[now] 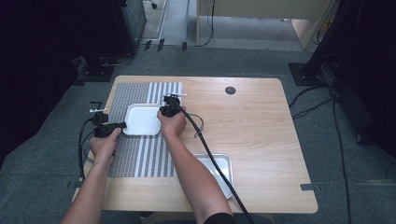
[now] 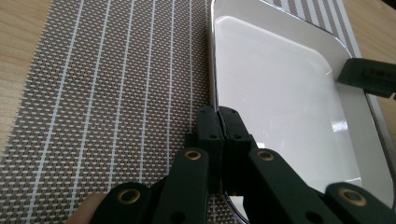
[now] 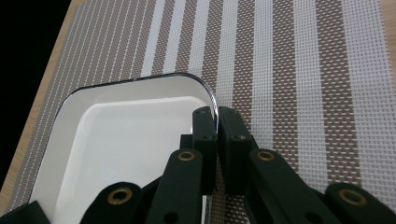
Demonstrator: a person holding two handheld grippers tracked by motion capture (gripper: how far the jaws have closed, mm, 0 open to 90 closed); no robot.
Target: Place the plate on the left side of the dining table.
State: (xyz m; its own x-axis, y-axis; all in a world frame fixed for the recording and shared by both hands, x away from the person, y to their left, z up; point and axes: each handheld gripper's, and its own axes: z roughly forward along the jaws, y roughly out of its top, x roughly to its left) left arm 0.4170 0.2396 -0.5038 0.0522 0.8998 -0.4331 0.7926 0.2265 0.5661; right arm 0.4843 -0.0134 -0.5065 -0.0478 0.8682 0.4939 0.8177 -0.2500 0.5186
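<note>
Both grippers are pinching the white tray on the striped placemat: left gripper at its 9 o'clock rim, right gripper at 3.

Tray on placemat at table's left, second tray near front edge

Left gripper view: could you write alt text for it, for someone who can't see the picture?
Two black jaws of the left gripper are shut on the near rim of a white rectangular tray, which lies on a brown woven placemat with thin white stripes. At the tray's far side, the tip of the right gripper meets the opposite rim.
</note>
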